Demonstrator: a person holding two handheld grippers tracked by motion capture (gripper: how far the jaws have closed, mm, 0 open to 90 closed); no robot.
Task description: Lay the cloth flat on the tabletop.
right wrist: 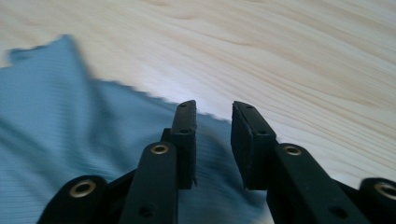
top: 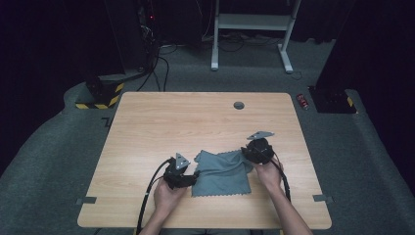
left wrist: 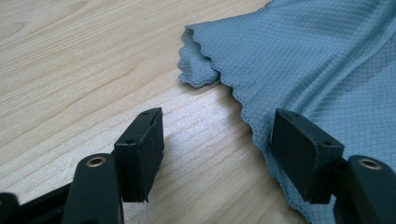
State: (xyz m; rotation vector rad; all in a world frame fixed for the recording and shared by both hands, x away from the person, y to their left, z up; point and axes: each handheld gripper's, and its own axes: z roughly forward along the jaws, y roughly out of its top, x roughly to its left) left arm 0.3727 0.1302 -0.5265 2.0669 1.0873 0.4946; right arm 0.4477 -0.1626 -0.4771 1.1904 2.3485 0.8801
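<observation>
A grey cloth (top: 221, 172) with scalloped edges lies rumpled on the wooden table (top: 195, 122), near its front. My left gripper (top: 194, 176) sits at the cloth's left edge. Seen from the left gripper view, the left gripper (left wrist: 217, 116) stands wide open, one jaw over bare wood, the other over the cloth (left wrist: 317, 60); a corner is folded under. My right gripper (top: 245, 154) is at the cloth's upper right corner. In the right gripper view the right gripper (right wrist: 214, 106) is open by a narrow gap, low over the cloth (right wrist: 70, 126) edge, holding nothing.
A round cable hole (top: 239, 105) sits near the table's far edge. On the floor lie a red can (top: 303, 101), tape marks (top: 86, 200) and a yellow-black striped base (top: 100, 95). A white desk frame (top: 252, 22) stands behind.
</observation>
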